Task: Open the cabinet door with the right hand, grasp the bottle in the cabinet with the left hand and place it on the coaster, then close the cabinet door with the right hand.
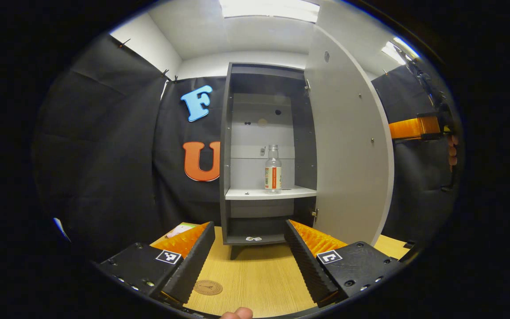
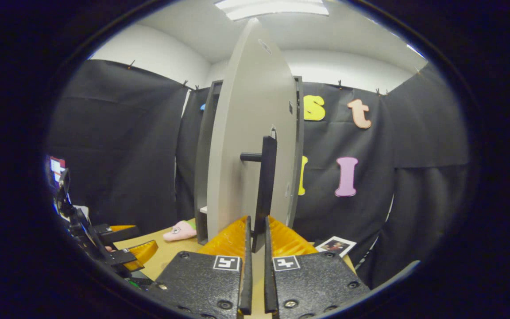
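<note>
Right gripper [image 2: 255, 241]: fingers nearly closed, both pressed on the lower end of the dark vertical door handle [image 2: 265, 186], at lower centre of the right gripper view. The handle is fixed to the grey cabinet door [image 2: 246, 133], which stands swung open, seen almost edge-on in mid frame. A pink soft item [image 2: 179, 231] lies on the table at lower left of the door, and a printed card [image 2: 335, 245] lies at lower right.

Left gripper [image 1: 249, 257]: fingers spread wide, holding nothing and touching nothing, at the bottom of the left gripper view above the wooden tabletop [image 1: 259, 279]. The round brown coaster [image 1: 207, 287] lies on the table between the fingers, near the left one. Beyond them, at frame centre, the grey cabinet [image 1: 226, 155] stands open. The clear bottle [image 1: 272, 170] with an orange label stands upright on the middle shelf [image 1: 255, 193], well apart from the fingers.
</note>
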A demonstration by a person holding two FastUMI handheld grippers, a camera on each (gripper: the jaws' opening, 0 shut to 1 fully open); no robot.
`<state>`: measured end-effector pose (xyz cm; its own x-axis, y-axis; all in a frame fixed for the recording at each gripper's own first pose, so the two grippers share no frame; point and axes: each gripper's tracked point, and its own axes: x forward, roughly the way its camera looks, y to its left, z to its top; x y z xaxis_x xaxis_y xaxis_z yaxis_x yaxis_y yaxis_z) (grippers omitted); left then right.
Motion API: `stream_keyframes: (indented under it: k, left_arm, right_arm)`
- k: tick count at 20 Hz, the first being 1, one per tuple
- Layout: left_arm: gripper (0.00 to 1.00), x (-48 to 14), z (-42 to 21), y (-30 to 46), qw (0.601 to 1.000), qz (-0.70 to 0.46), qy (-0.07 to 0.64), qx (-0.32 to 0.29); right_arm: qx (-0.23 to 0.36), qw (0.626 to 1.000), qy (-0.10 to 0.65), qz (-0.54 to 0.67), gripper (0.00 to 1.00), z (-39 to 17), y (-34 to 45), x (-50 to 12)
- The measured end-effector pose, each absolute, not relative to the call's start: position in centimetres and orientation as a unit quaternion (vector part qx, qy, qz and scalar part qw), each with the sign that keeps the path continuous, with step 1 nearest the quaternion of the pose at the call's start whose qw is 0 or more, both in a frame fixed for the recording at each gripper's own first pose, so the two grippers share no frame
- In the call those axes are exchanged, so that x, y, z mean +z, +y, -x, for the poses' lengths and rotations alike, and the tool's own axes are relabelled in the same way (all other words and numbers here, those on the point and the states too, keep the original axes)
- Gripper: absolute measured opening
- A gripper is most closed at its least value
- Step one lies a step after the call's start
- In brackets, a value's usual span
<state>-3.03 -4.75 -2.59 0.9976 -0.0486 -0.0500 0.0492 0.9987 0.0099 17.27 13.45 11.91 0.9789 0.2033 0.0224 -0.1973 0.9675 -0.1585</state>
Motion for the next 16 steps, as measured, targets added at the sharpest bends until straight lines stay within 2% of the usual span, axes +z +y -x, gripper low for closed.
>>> stream_keyframes:
  k: [4,11,16]
  left_arm:
    - [0.95,-2.4,3.1,-4.8,0.999,-0.007,0.020,-0.026]
    - [0.95,-3.0,2.9,-5.1,0.999,0.002,0.021,-0.027]
    - [0.95,-2.2,2.5,-5.6,0.999,0.019,0.012,-0.031]
  right_arm:
    - [0.091,0.994,-0.035,0.058,0.10,-16.2,12.7,12.1]
    - [0.003,0.997,-0.034,0.071,0.10,-18.0,8.1,13.1]
    - [-0.021,0.998,-0.036,0.042,0.05,-18.8,5.0,13.1]
